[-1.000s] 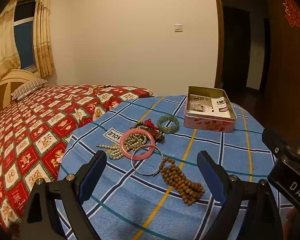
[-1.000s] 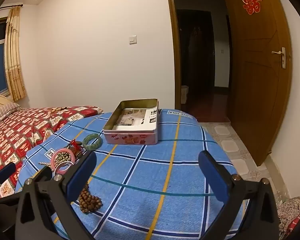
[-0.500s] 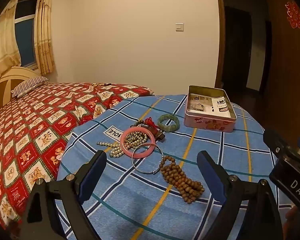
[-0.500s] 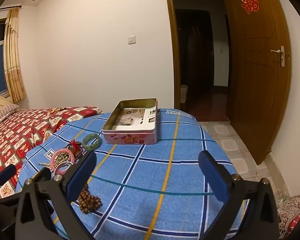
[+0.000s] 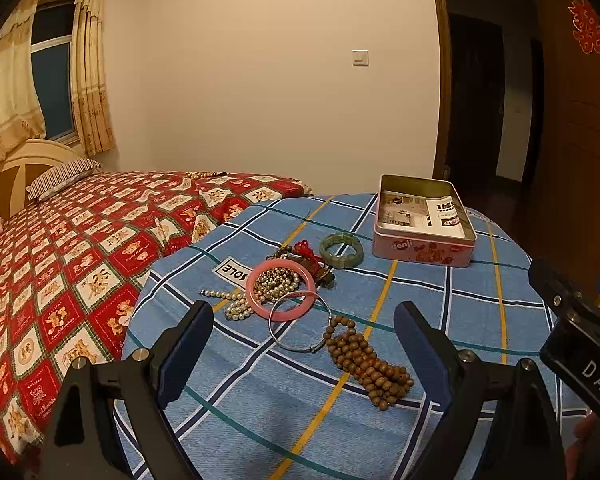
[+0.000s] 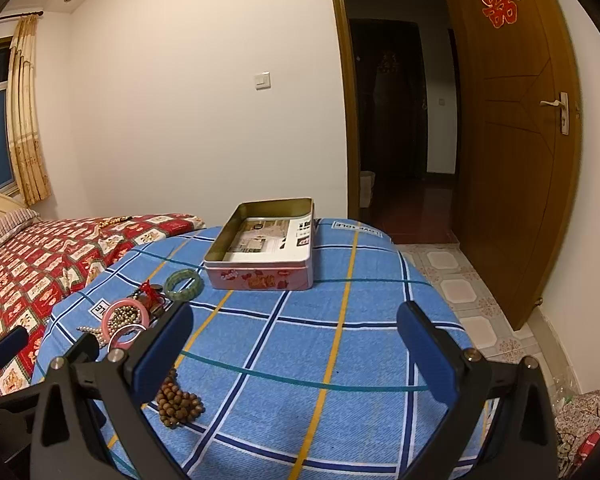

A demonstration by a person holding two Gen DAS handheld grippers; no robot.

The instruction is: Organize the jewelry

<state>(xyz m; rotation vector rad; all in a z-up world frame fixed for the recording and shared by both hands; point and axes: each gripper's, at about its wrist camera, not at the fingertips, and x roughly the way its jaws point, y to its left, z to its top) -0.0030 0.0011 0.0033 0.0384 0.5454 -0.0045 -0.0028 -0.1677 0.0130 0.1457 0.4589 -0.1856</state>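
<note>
A pile of jewelry lies on the blue checked tablecloth (image 5: 440, 308): a pink bangle (image 5: 279, 290) over pearl strands (image 5: 236, 304), a silver bangle (image 5: 300, 322), a brown wooden bead string (image 5: 366, 362), a green stone bracelet (image 5: 341, 250) and a red tassel charm (image 5: 306, 250). An open pink tin box (image 5: 422, 222) stands behind them, with printed paper inside. My left gripper (image 5: 304, 350) is open and empty above the near beads. My right gripper (image 6: 294, 350) is open and empty over bare cloth, right of the pile (image 6: 128, 320); the tin (image 6: 266, 256) is ahead.
A bed with a red patterned cover (image 5: 68, 248) adjoins the table on the left. An open wooden door (image 6: 512, 152) and a dark doorway are at the right. Tiled floor (image 6: 460, 288) lies beyond the table's right edge. The right gripper's body (image 5: 580, 340) shows at the left view's right edge.
Both grippers have drifted only slightly; the left view has shifted a little to the left. Nothing was taken hold of and the jewelry has not moved.
</note>
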